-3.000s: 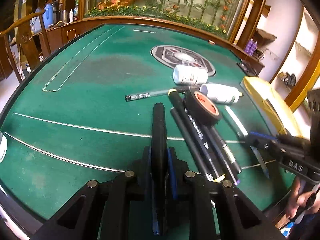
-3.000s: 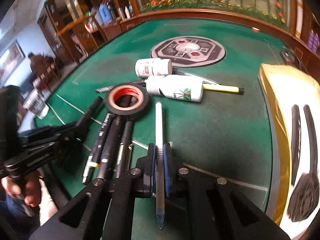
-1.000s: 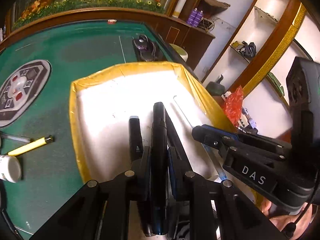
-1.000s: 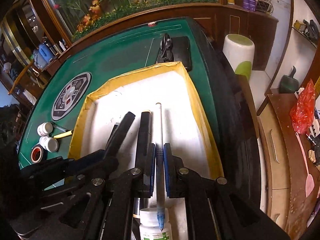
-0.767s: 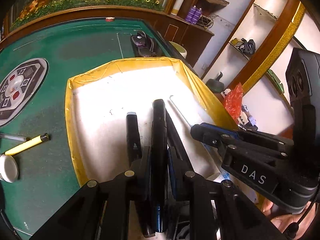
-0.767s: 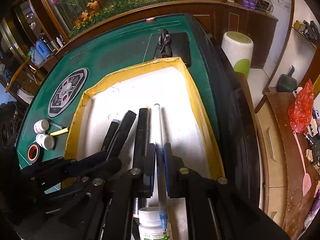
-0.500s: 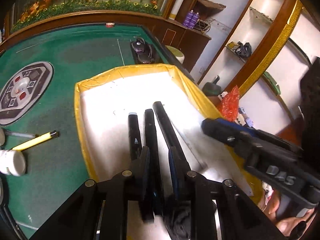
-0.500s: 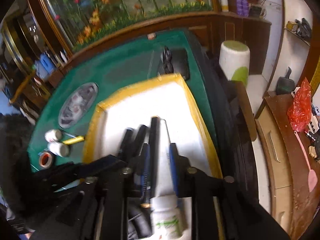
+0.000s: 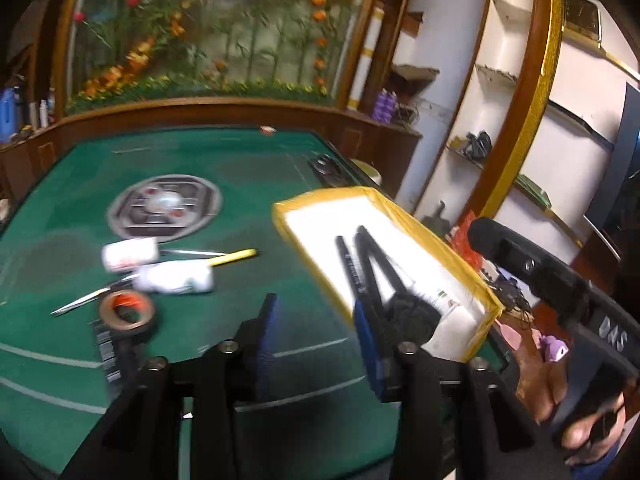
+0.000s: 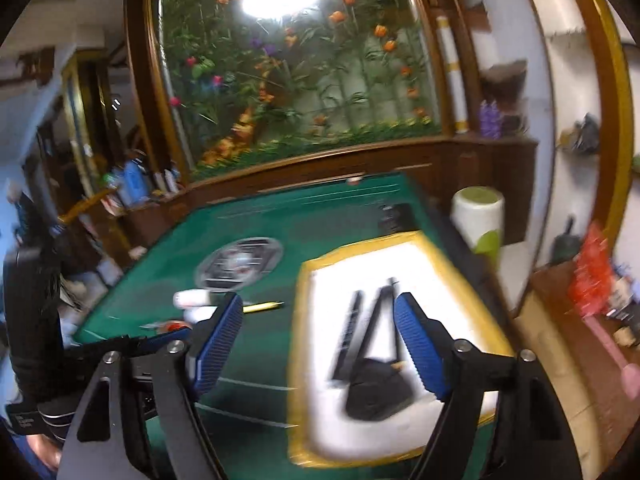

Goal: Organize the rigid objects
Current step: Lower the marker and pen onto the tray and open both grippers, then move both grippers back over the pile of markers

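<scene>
Worktop [image 9: 248,184]: green felt with thin white lines and a grey, hexagon-patterned emblem [image 9: 164,206] carrying red spots. Tray [image 9: 448,248], right of the left hand-held gripper [image 9: 316,336]: yellow rim, white floor. Markers [image 9: 352,264] in the tray: black. Tape roll [image 9: 127,314], left of that gripper: black outside, orange-red core. Two bottles [image 9: 174,278] beyond the tape roll: white, one with a green mark. Pen [image 9: 234,257]: yellow. Gripper pads [image 10: 416,344] of the right hand-held gripper [image 10: 318,344]: blue, finely ribbed, on black frames.

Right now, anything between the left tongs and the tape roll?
Nothing visible. The left tongs, opening and empty, hang above bare green felt; the tape roll lies ahead to the left, with a white bottle just beyond it, not in the path.
</scene>
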`<state>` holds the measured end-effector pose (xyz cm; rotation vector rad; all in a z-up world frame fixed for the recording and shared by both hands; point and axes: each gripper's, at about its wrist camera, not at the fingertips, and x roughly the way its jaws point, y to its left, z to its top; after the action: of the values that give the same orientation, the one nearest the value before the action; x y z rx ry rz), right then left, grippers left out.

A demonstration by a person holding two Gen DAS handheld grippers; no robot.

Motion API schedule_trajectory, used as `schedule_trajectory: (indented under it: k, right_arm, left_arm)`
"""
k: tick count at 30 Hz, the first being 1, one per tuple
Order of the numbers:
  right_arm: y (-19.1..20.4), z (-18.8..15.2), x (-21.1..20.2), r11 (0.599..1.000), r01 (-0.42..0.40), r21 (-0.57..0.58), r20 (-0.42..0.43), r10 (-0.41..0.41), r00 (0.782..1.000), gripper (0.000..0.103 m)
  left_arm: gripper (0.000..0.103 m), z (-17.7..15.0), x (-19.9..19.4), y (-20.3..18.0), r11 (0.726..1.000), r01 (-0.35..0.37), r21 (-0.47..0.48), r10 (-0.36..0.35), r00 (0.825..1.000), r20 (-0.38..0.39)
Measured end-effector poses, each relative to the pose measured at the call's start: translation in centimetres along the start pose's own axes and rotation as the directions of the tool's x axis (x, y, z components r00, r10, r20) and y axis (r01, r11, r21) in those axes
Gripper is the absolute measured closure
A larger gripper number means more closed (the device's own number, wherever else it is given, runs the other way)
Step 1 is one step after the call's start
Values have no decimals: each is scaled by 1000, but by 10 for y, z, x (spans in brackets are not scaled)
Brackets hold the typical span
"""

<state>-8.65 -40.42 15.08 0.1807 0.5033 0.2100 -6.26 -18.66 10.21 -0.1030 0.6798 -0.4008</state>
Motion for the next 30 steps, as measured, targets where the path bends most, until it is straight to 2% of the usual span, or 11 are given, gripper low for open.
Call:
schedule_trajectory:
  k: [2,4,6,11,14,20,22,24,30]
  right_arm:
    - [12,-6,1,999,-39,-8,-22,39,999,27]
    - [26,-13,5,997,-82,-12,-47,82,996,27]
    - [37,-20,12,987,-163,10,-83,163,983,27]
    - [61,-28,39,987,-161,6,-195,159,968,27]
    - [74,-34,50,986,-168,-13,-220,162,962,38]
    - [85,-48,68,981,-188,-54,-269,167,949,38]
    - [82,-50,68,981,-183,-60,-271,160,949,38]
    - [76,-52,66,983,-174,-58,-271,153,951,38]
    - [71,-59,72,980,-192,-51,-297,169,940,38]
  left_arm:
    - [49,-9,-17,19,1000,-23,-14,24,1000,20]
    - [49,-21,-30,42,997,-59,-39,60,998,25]
    - [49,-33,-38,67,994,-88,-69,89,996,6]
    - [49,-54,-36,127,970,-154,-189,144,987,-68]
    - [50,-64,-24,151,954,-169,-248,142,982,-123]
    - [71,-70,0,149,957,-182,-226,146,975,-165]
    - [74,-68,6,151,951,-223,-216,186,966,-180]
    - [79,-69,16,155,948,-216,-233,168,963,-209]
    - [87,-63,21,167,939,-271,-212,227,951,-208]
